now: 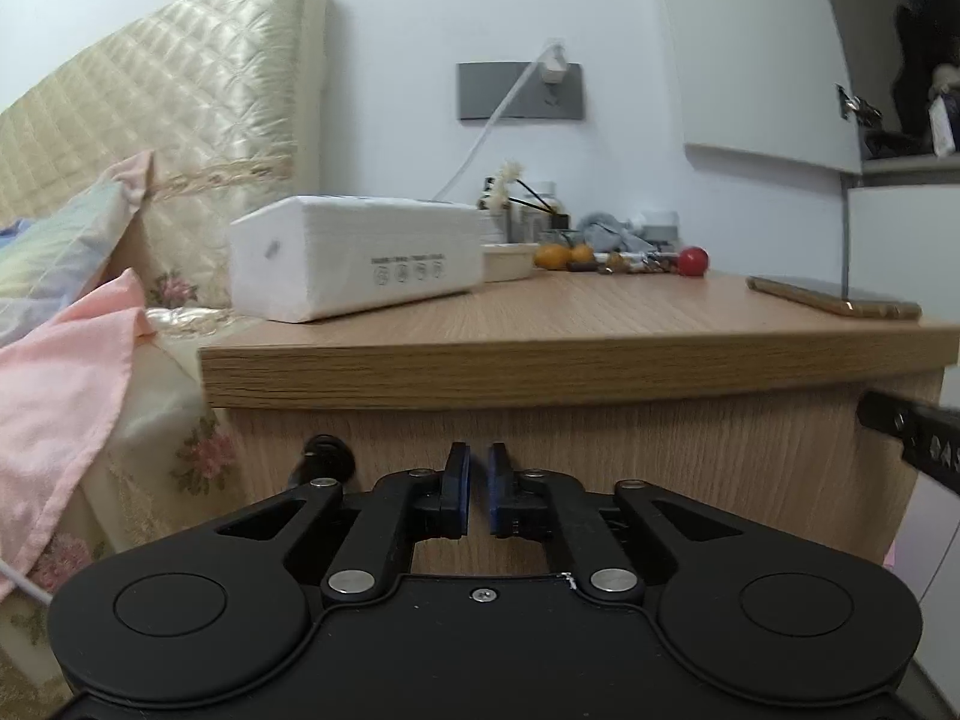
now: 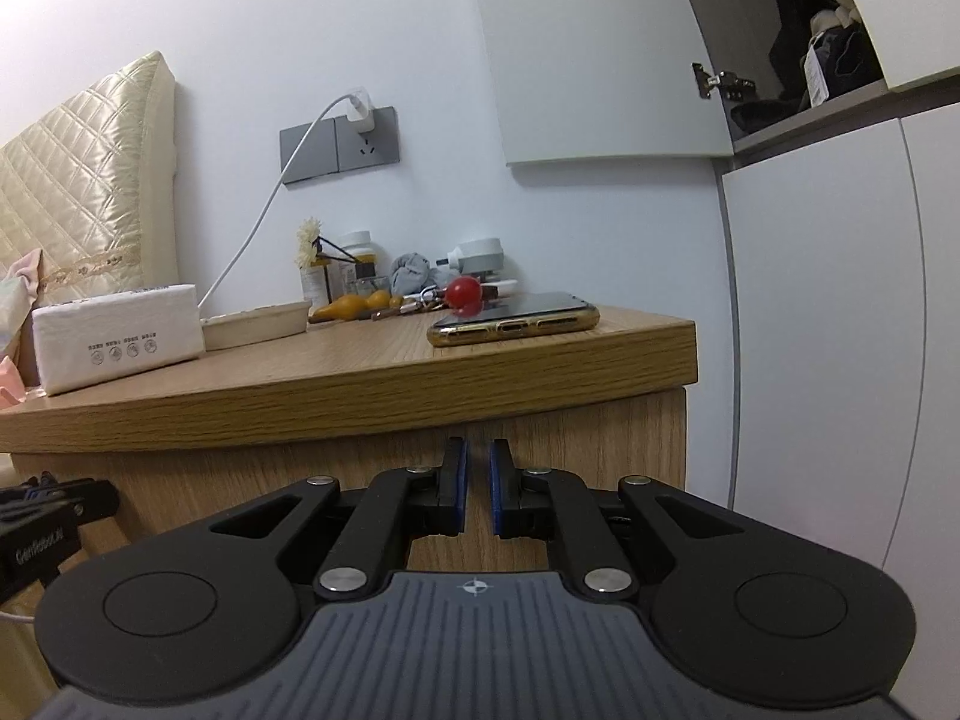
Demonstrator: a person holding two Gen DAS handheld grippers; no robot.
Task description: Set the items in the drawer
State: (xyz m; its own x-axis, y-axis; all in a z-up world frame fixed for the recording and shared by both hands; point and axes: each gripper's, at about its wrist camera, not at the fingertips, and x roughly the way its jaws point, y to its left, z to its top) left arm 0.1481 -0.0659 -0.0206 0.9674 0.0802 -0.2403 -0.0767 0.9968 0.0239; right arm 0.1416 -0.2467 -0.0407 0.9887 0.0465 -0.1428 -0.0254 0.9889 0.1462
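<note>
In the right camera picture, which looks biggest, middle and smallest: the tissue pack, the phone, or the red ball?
1. Tissue pack, biggest.
2. Phone, though it lies nearer the camera, so this is less sure.
3. Red ball, clearly smallest.

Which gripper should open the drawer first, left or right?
Left, probably. The left gripper faces the wooden drawer front near its round black knob; the right gripper shows no knob nearby.

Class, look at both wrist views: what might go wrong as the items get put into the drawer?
1. The phone lies at the nightstand's front edge; a nudge could knock it off.
2. Both claws, left and right, sit nearly closed and low against the drawer front, so the overhanging top may catch them when rising.
</note>
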